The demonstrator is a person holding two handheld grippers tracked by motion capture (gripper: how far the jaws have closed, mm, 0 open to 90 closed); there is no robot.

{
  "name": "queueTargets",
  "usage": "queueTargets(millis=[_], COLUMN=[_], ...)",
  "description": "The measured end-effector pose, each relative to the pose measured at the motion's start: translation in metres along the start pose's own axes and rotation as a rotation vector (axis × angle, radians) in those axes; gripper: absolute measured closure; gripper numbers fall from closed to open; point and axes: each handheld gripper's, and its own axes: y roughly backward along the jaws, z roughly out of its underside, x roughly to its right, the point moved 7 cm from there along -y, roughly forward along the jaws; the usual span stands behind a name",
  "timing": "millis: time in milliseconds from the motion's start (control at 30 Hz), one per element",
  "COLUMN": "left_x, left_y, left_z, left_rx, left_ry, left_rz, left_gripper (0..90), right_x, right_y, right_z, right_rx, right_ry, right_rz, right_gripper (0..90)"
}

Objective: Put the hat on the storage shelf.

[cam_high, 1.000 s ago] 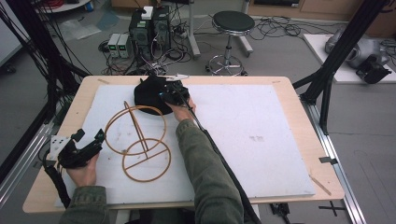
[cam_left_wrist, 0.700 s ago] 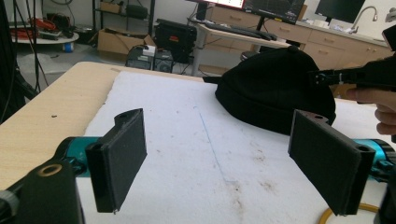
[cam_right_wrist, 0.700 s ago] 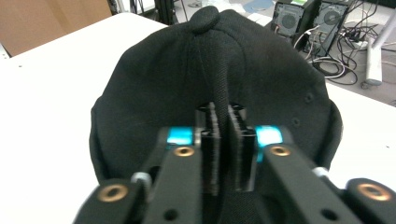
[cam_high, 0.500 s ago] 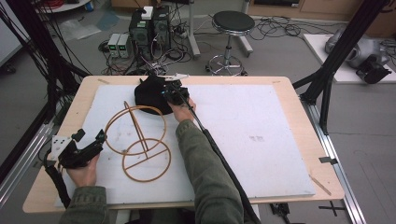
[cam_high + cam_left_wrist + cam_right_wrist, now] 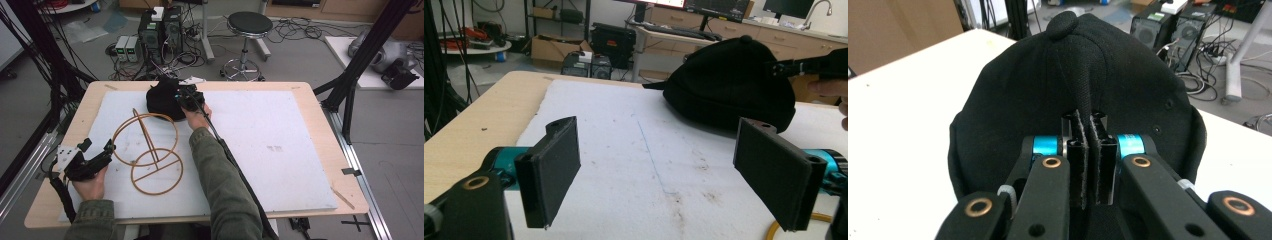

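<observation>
A black cap (image 5: 161,100) lies at the far left-middle of the white foam mat (image 5: 280,130). My right gripper (image 5: 186,100) is at the cap's right side. In the right gripper view it (image 5: 1090,125) is shut on a pinched fold of the cap's (image 5: 1013,90) crown fabric, just below the top button. My left gripper (image 5: 96,146) rests near the table's left front, jaws wide open with nothing between them. In the left gripper view it (image 5: 659,135) faces the cap (image 5: 734,85) from a distance. A tan ring stand (image 5: 150,150) lies between the two grippers.
The wooden table's edge (image 5: 45,210) runs close behind the left hand. Black frame posts (image 5: 360,55) stand at the table's right and left corners. A stool (image 5: 248,25) and computer boxes (image 5: 160,30) stand on the floor beyond the table.
Both hands have stayed nearly in place. The right gripper remains at the cap's side and the ring stand has not moved.
</observation>
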Motion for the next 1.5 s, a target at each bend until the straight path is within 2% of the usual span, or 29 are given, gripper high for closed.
queueTargets(millis=[200, 467, 667, 833, 1067, 1300, 1500], left_x=[0.001, 0.007, 0.007, 0.009, 0.008, 0.006, 0.005], left_y=[-0.001, 0.002, 0.005, 0.009, 0.015, 0.017, 0.016], left_z=[0.001, -0.001, -0.003, -0.004, -0.005, -0.005, -0.005], left_rx=[-0.004, 0.017, 0.026, 0.032, 0.033, 0.037, 0.039], left_ry=[-0.006, -0.027, -0.039, -0.047, -0.053, -0.046, -0.038], left_rz=[0.0, 0.003, -0.004, -0.007, -0.014, -0.019, -0.021], left_gripper=[18.8, 18.7, 18.7, 18.7, 18.7, 18.7, 18.8], right_x=[0.004, 0.011, 0.016, 0.015, 0.015, 0.014, 0.008], right_y=[0.014, 0.036, 0.062, 0.075, 0.099, 0.116, 0.14], right_z=[-0.009, -0.023, -0.041, -0.049, -0.064, -0.073, -0.086], right_rx=[0.032, 0.083, 0.14, 0.153, 0.212, 0.245, 0.297], right_ry=[0.001, 0.001, -0.002, 0.012, 0.011, 0.007, 0.022], right_rz=[0.005, 0.008, -0.005, -0.013, -0.023, -0.036, -0.06], right_gripper=[88.1, 88.1, 88.0, 88.0, 88.1, 88.0, 88.0])
